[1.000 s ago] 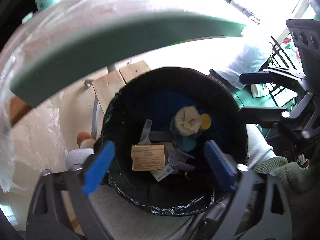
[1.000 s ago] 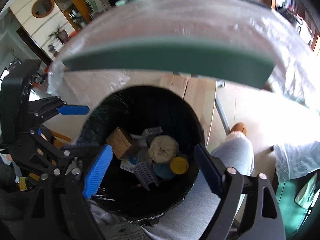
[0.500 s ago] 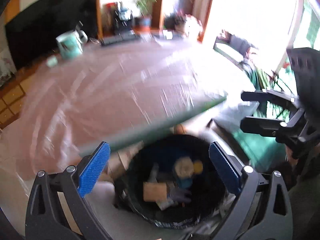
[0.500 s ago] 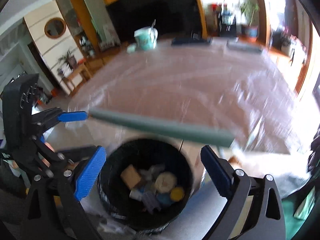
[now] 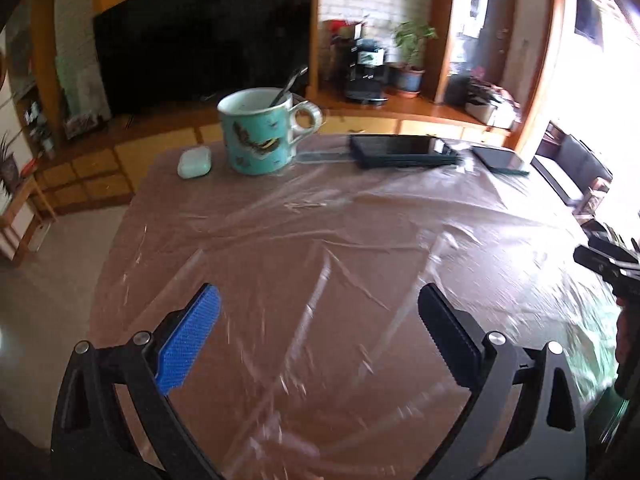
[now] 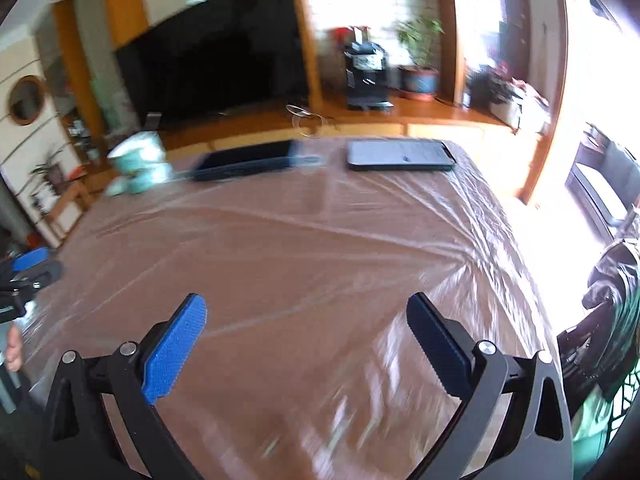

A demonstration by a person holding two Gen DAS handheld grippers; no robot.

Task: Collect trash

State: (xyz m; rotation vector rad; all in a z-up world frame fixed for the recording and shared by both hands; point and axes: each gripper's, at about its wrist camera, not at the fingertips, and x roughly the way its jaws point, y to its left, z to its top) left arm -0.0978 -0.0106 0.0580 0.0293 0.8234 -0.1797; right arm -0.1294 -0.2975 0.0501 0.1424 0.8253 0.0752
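Both cameras have swung up off the bin since a second ago; bin and its trash are out of frame now, so can't say where they sit. Left gripper (image 5: 320,312) is spread wide, nothing between the pads; right gripper (image 6: 306,318) likewise, spread and empty. Both hang over the table (image 5: 304,264), covered in wrinkled clear plastic over a brown top.
Left view only: teal mug (image 5: 260,132) with a spoon (image 5: 289,85) in it, far left, small white case (image 5: 194,163) just beside it. Mug is a blur in right view.
Right view shows both dark tablets (image 6: 400,155) at the far edge cleanly.
TV (image 5: 204,40) and potted plants (image 5: 412,56) along the far wall
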